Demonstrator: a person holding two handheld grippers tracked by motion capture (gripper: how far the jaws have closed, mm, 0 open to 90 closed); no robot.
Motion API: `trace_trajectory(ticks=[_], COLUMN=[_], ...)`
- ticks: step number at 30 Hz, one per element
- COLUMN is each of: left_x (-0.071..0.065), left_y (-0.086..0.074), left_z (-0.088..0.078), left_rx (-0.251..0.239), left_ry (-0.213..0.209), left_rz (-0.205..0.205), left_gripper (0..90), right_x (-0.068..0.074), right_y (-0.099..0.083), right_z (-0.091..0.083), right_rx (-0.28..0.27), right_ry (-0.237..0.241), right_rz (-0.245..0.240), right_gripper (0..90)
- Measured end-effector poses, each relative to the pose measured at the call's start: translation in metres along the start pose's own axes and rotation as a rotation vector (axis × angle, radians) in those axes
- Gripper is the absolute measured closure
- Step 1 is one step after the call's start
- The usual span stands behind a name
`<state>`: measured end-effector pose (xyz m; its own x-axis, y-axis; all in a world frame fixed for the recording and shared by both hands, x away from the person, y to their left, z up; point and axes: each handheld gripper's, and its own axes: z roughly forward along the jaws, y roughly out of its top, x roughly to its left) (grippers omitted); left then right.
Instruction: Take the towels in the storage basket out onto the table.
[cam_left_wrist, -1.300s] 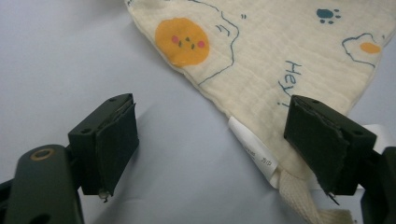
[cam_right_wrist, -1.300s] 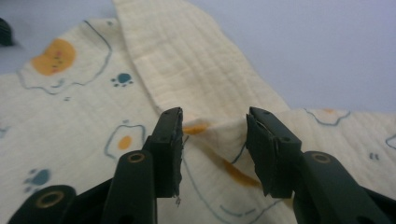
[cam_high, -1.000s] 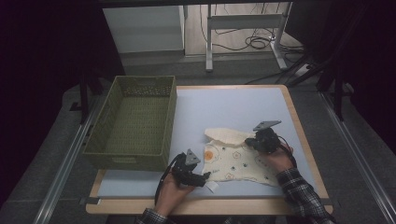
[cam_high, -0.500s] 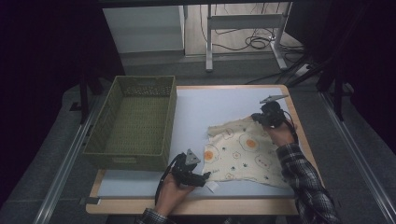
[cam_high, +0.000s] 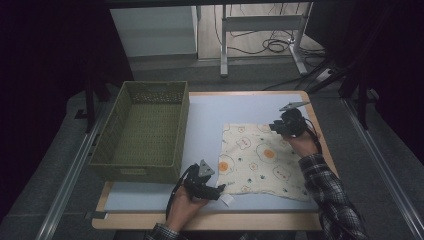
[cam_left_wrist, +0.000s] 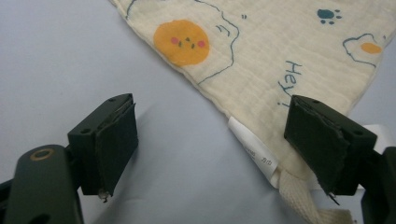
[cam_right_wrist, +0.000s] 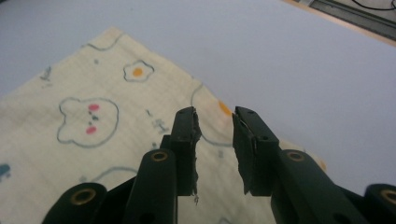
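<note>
The cloth (cam_high: 260, 160) looks soft and floppy; grab a corner. Left tongs (cam_left_wrist: 212, 144) stand wide open, empty. Right tongs (cam_right_wrist: 215, 140) have just been opening, nothing between them.

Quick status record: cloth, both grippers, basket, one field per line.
cloth: spread flat on the table, printed side up
left gripper: open, at the cloth's near left corner by its label, not gripping
right gripper: jaws just opened a little, nothing between them, over the far right corner
basket: left of the cloth, apart from it
</note>
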<state>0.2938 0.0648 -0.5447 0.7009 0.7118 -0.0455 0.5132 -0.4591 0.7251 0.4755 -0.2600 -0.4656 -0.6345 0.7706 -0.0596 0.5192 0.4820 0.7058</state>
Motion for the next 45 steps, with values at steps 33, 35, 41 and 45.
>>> trace_trajectory(ticks=[33, 35, 41, 45], left_x=[0.000, 0.000, 0.000, 0.002], left_y=[0.001, 0.001, 0.007, 0.022], left_z=[0.001, 0.001, 0.003, 0.006], left_rx=[0.010, 0.012, 0.026, 0.010], left_ry=[-0.014, -0.015, 0.001, 0.018], left_rz=[0.006, 0.008, -0.002, 0.002], left_gripper=[14.4, 12.8, 12.3, 14.4], right_x=[-0.040, -0.045, -0.052, -0.052], right_y=[-0.037, -0.046, -0.064, -0.070], right_z=[-0.037, -0.035, -0.037, -0.038], right_rx=[0.001, 0.008, 0.005, 0.010], right_ry=[-0.220, -0.210, -0.174, -0.160], right_rz=[0.061, 0.079, 0.128, 0.132], right_gripper=[57.5, 56.3, 48.1, 46.6])
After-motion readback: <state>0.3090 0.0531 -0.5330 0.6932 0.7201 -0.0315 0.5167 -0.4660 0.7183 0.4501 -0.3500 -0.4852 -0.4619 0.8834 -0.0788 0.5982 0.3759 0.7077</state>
